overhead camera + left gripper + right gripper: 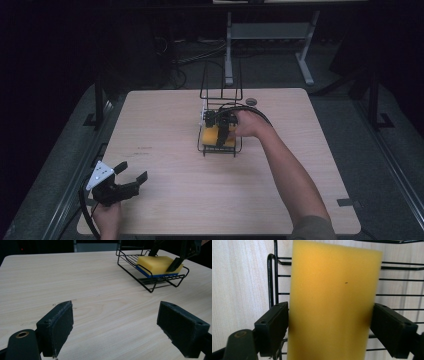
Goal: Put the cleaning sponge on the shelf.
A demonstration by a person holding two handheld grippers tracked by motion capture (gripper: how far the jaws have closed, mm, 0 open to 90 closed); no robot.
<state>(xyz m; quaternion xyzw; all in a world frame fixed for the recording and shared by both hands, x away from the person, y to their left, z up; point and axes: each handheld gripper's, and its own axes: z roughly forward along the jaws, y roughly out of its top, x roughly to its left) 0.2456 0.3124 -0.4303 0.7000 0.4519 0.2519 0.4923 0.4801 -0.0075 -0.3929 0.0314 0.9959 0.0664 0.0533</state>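
Observation:
A yellow sponge with a blue underside lies flat in a black wire rack near the table's middle. My right gripper reaches down over it from the right. In the right gripper view the sponge fills the gap between the fingers, which stand wide at its two long sides; the foam looks unsqueezed, so the right gripper is open. My left gripper hovers open over the front left of the table with nothing between its jaws. The left gripper view shows the sponge and rack far off.
The rack has a tall wire back on its far side. A small round dark object lies near the table's far edge. Bare light wood stretches between the two grippers. Dark floor, cables and metal stands are beyond.

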